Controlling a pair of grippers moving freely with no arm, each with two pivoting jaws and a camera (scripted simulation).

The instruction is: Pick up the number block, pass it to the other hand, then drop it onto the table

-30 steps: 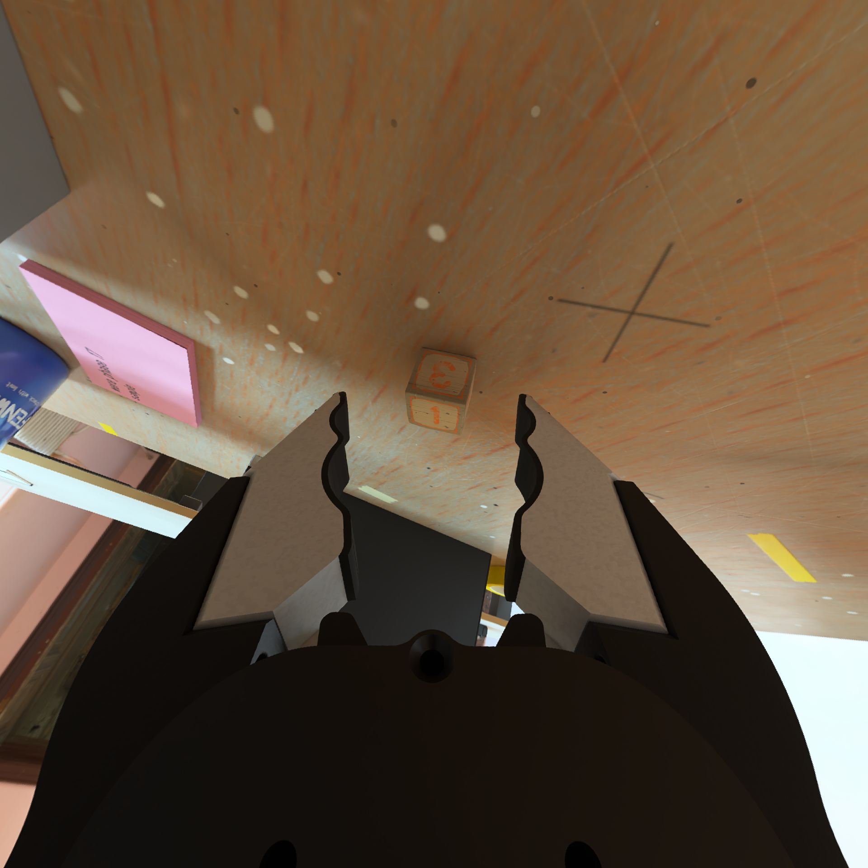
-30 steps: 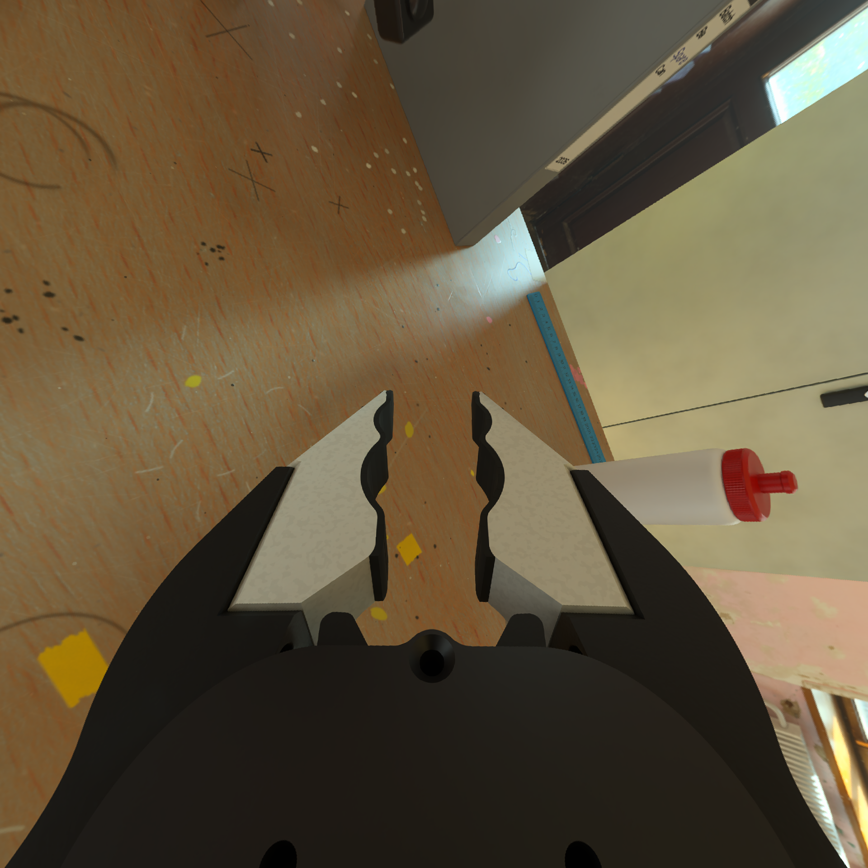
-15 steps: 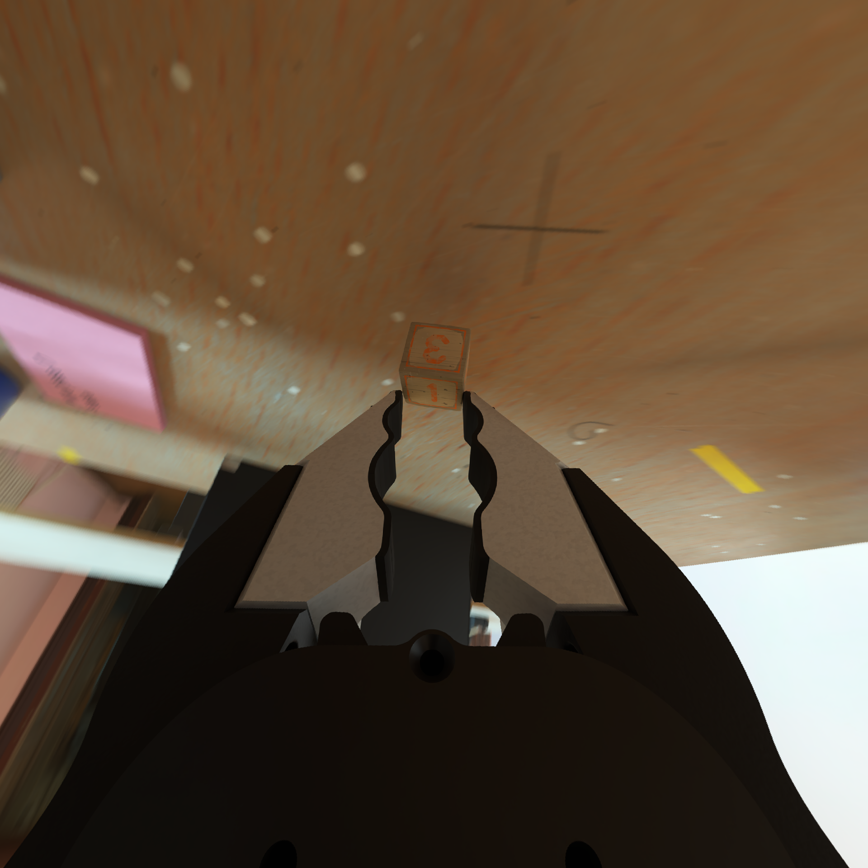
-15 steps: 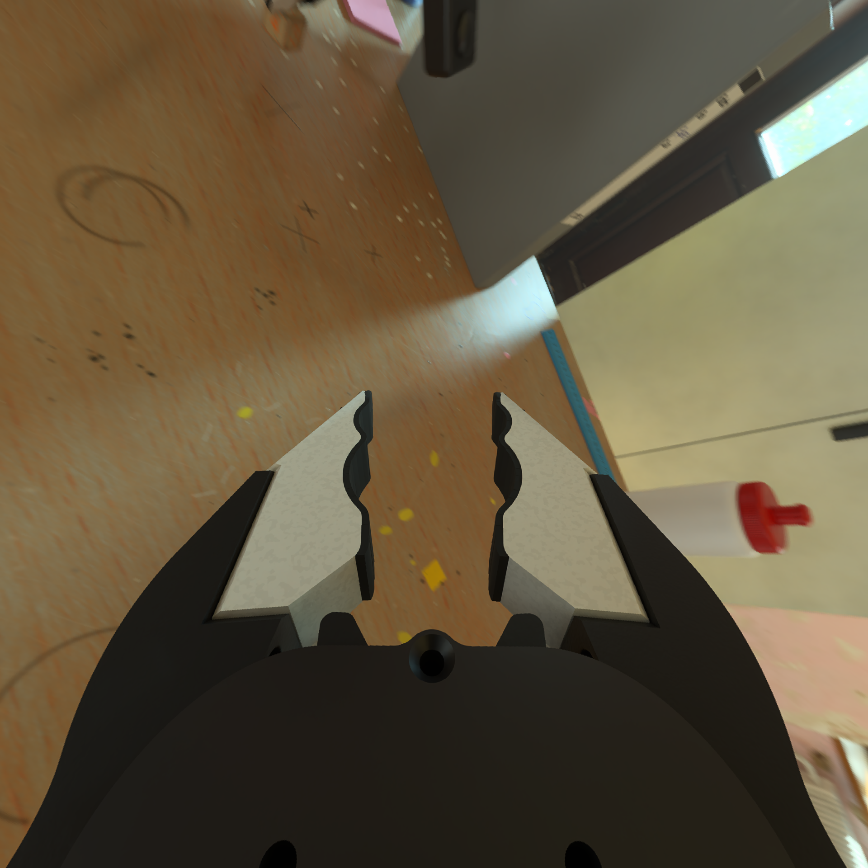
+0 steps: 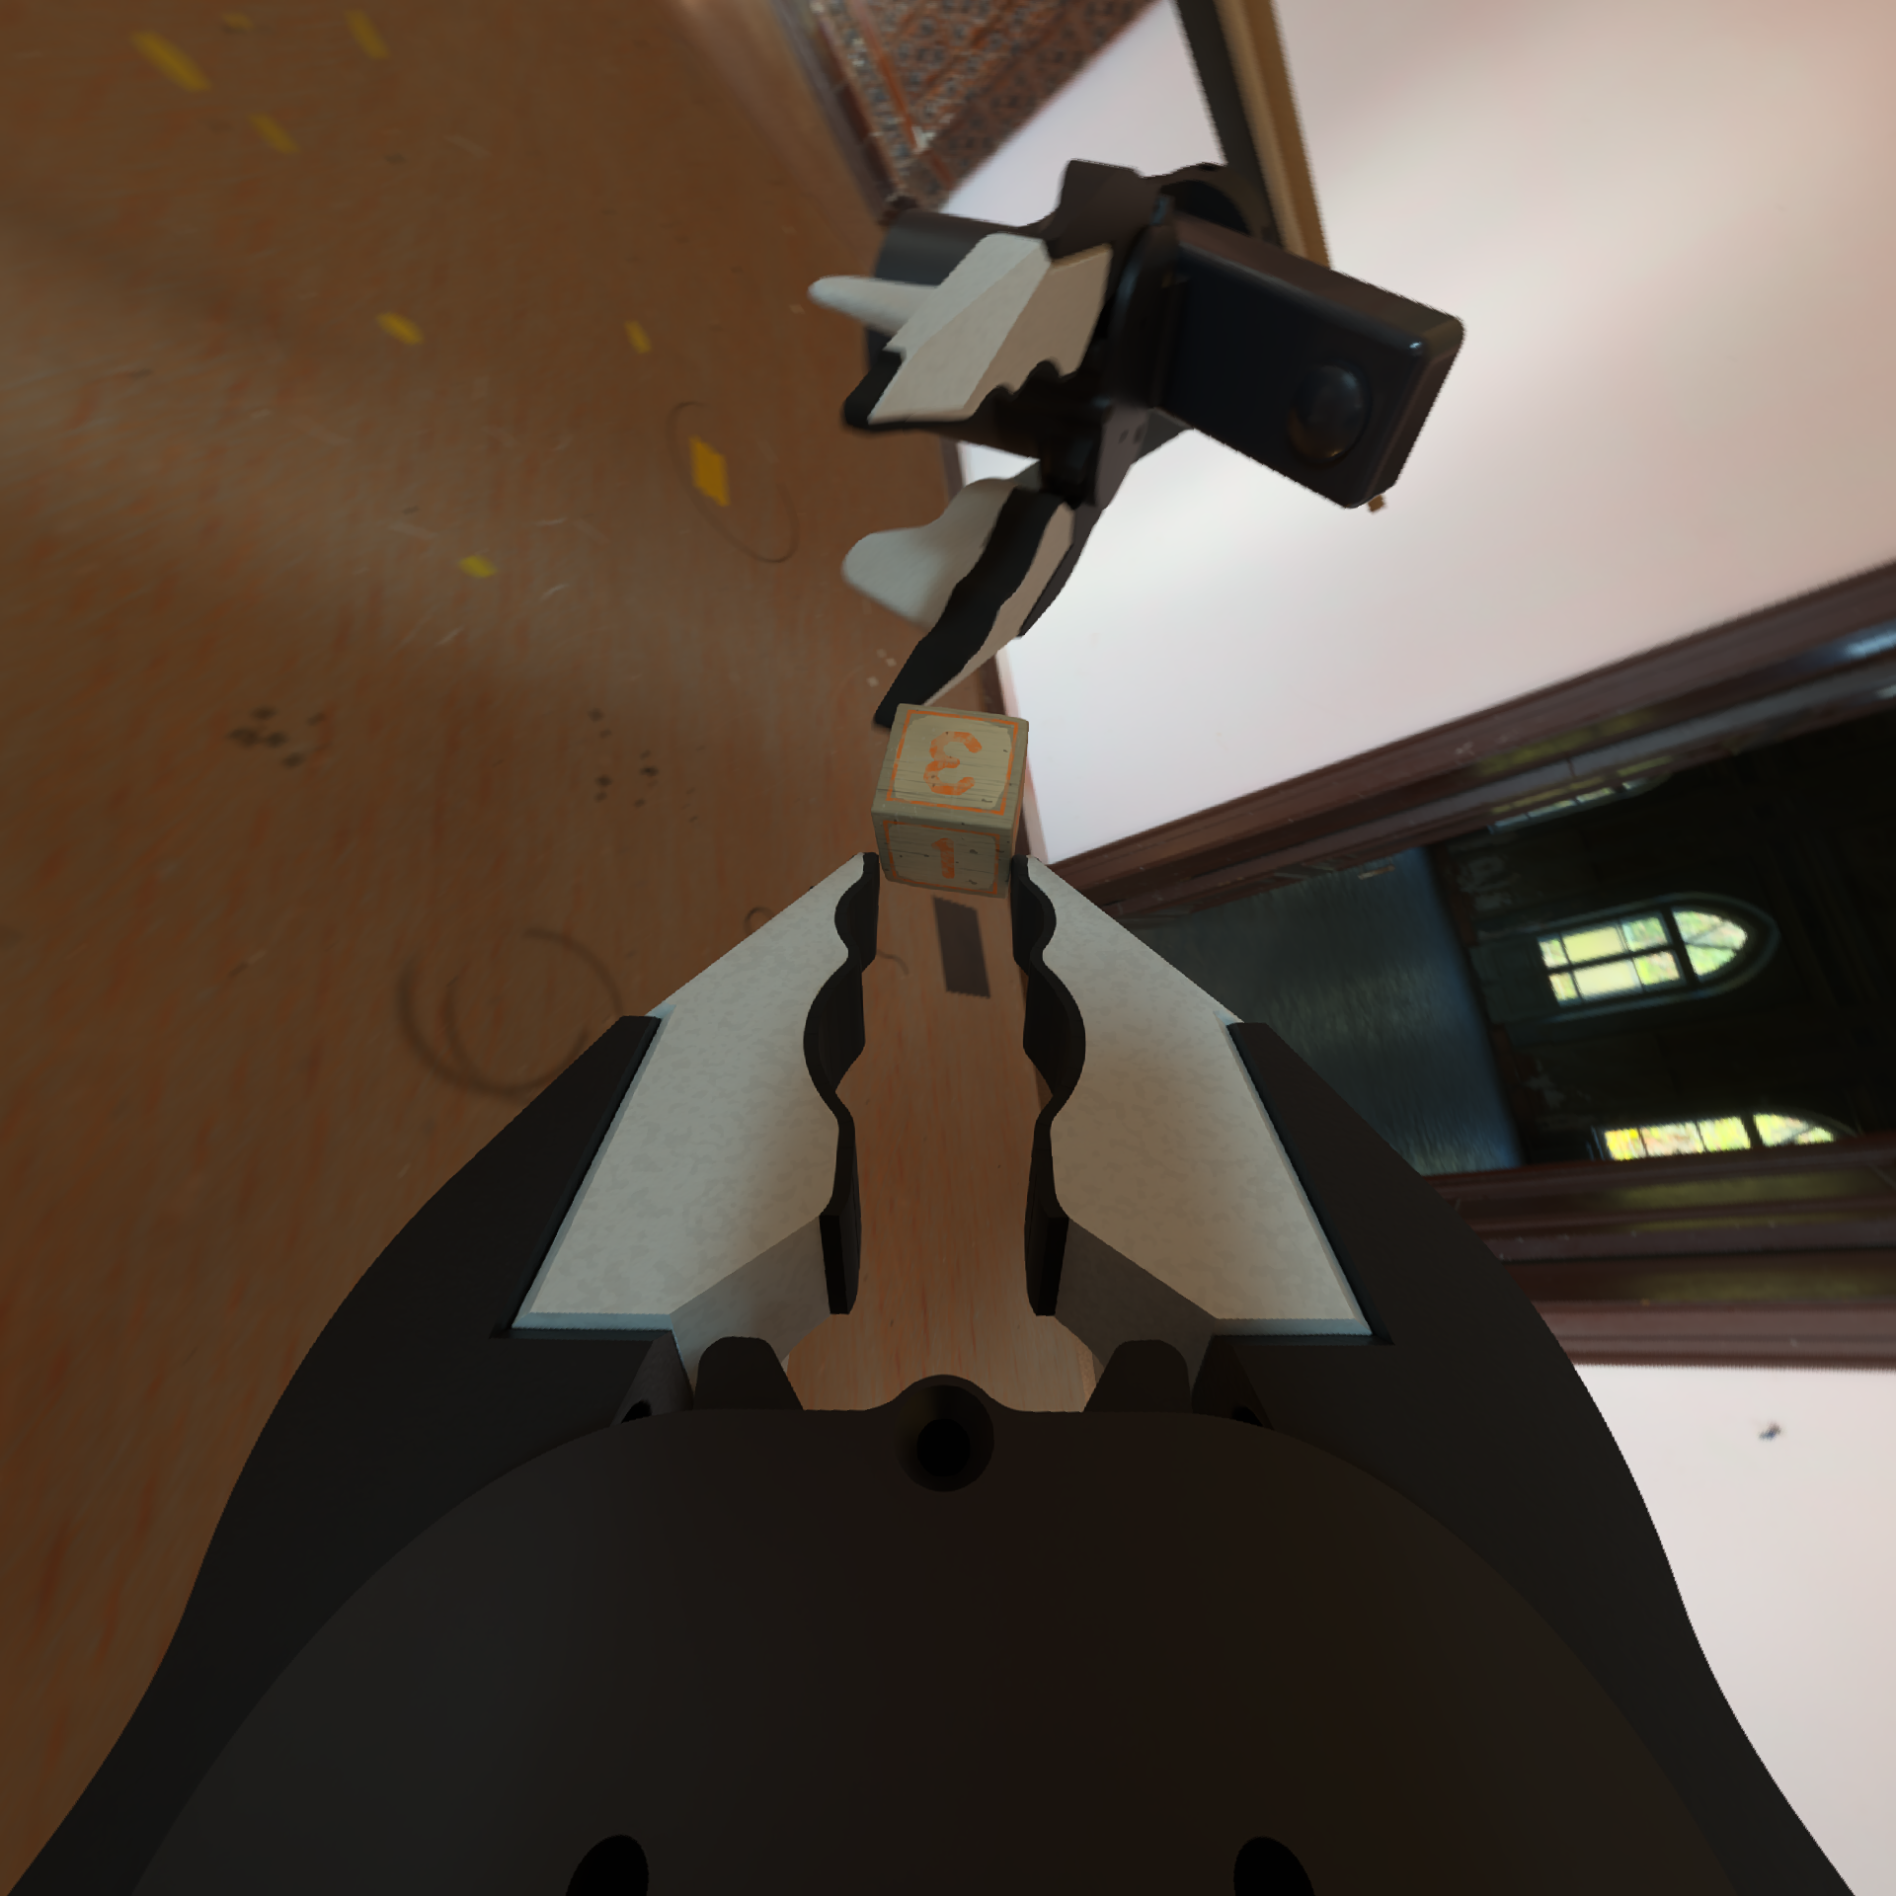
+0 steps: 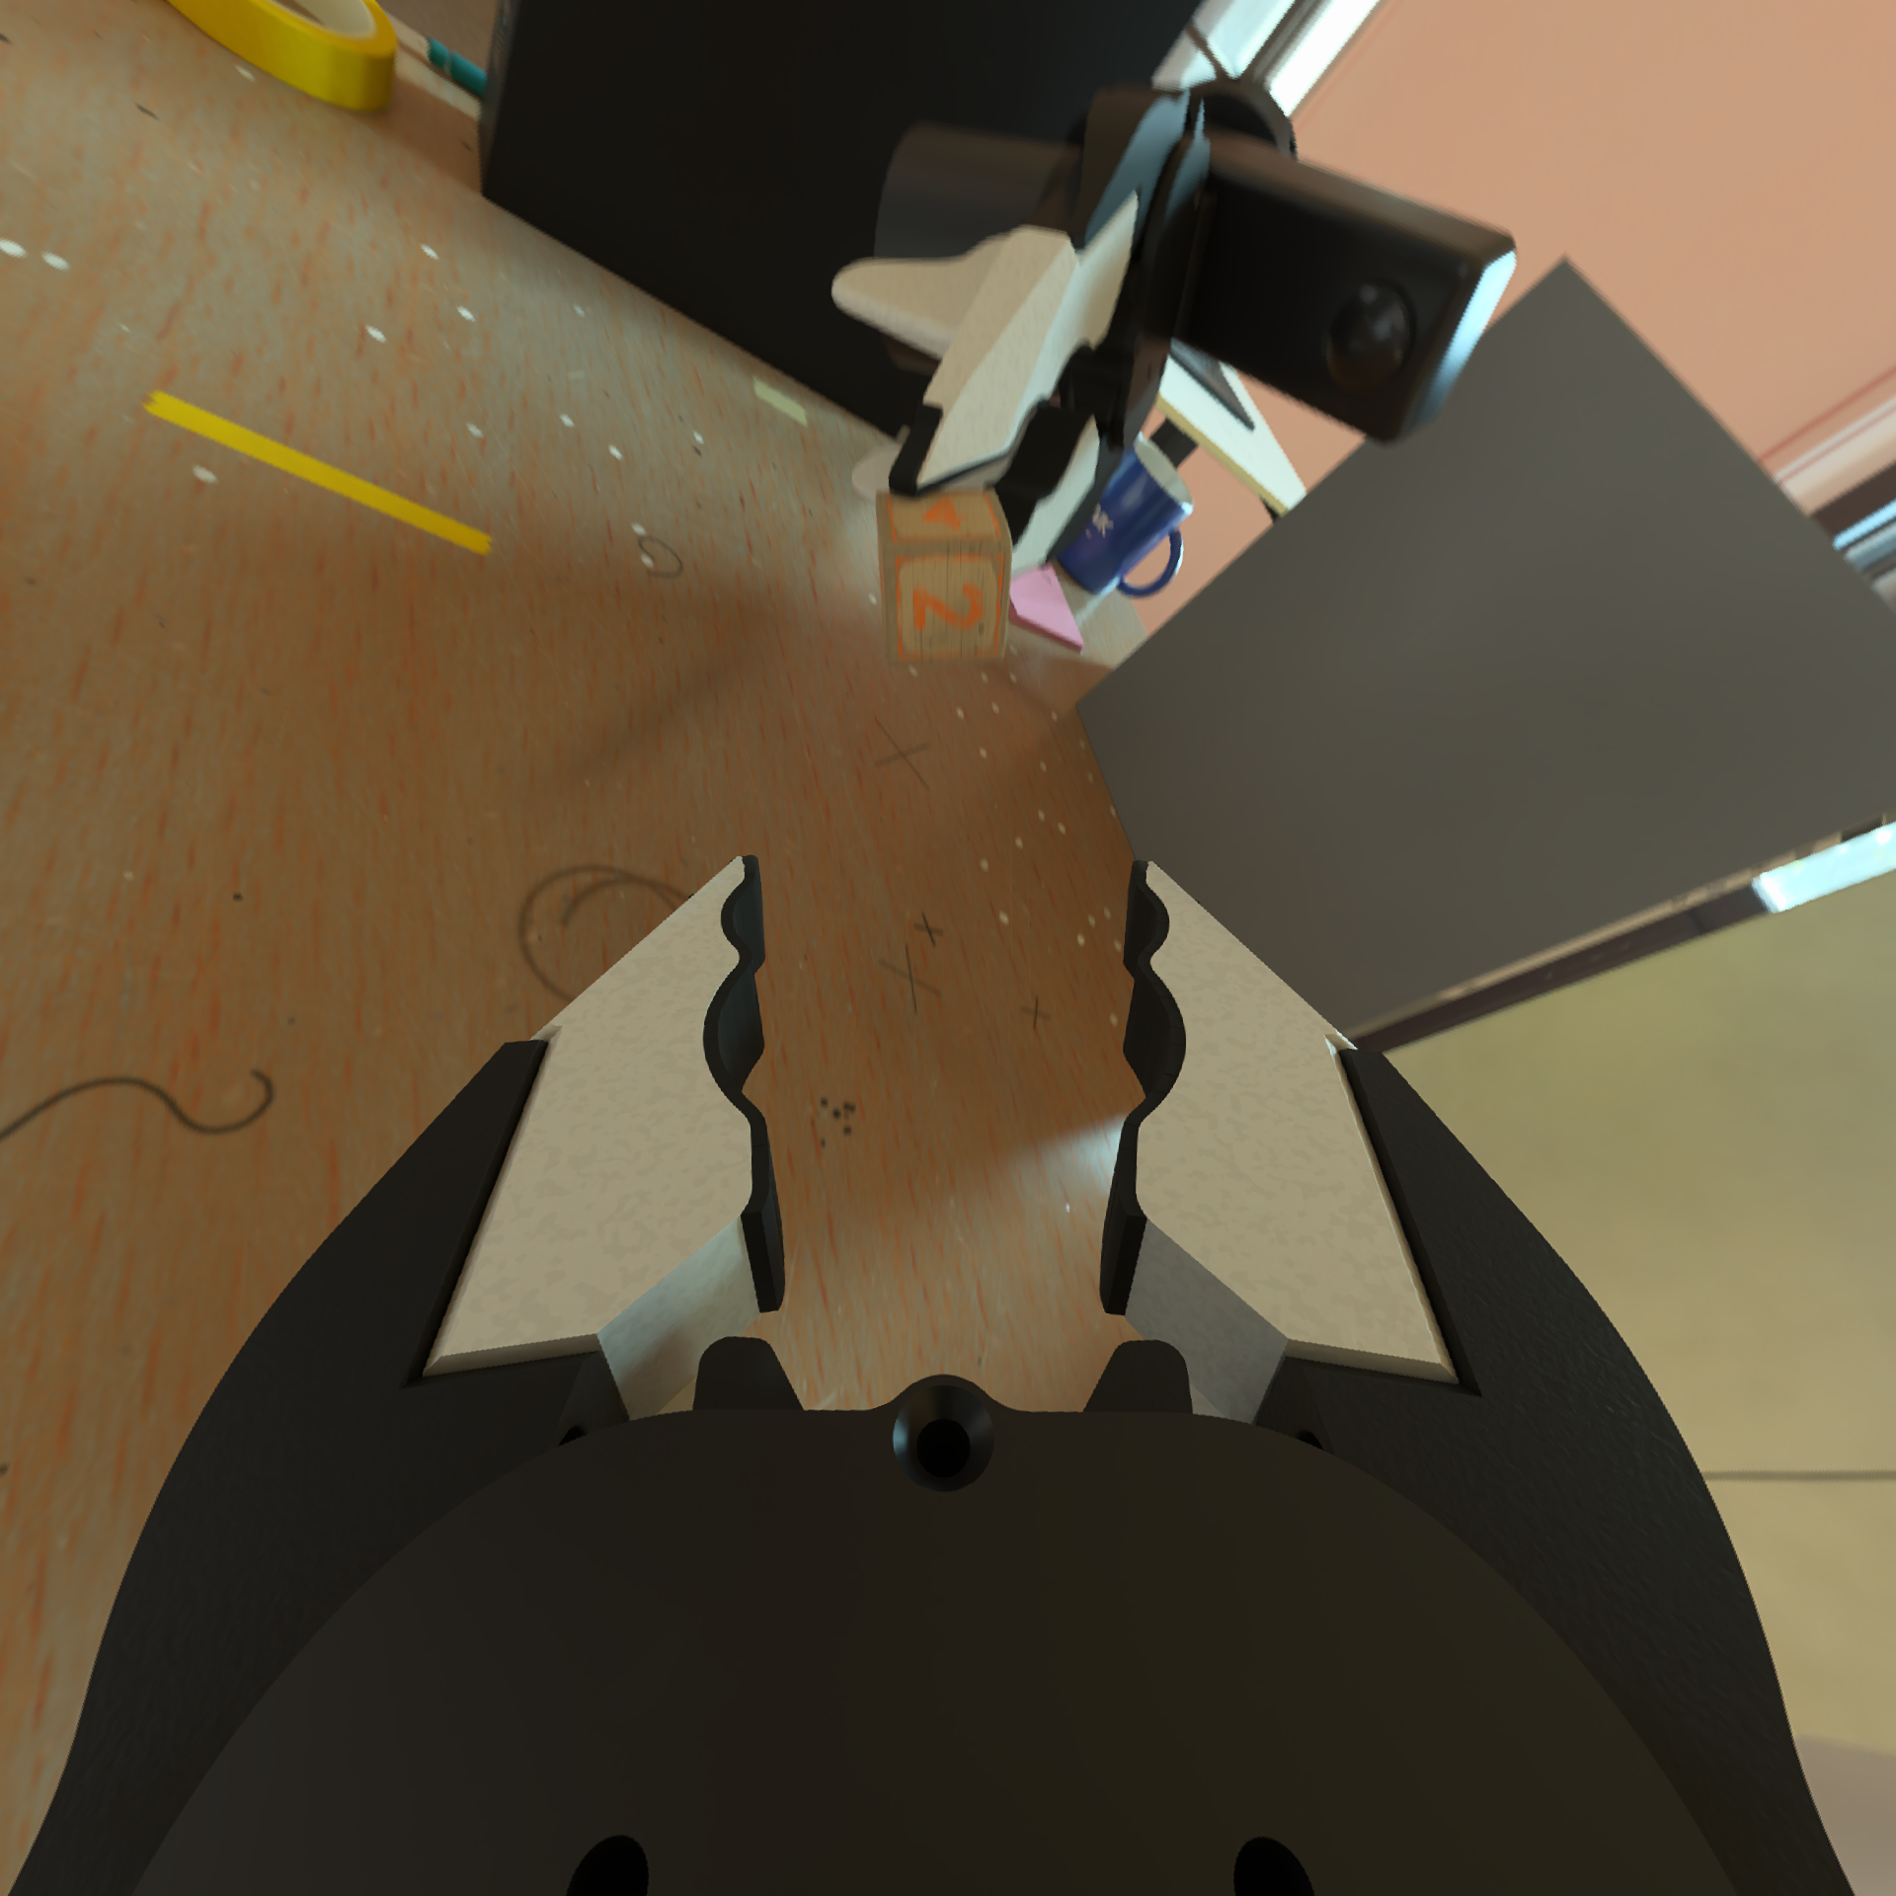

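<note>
Number block (image 5: 949, 798) square between fingertips (image 5: 868, 880)

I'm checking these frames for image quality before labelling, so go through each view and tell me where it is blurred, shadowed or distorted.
Left wrist view: the tabletop is smeared by motion blur, while the number block in the left gripper stays sharp; wide-angle bending curves the door frame. Right wrist view: the block and blue mug are soft, and a dark shadow band crosses the table.
</note>
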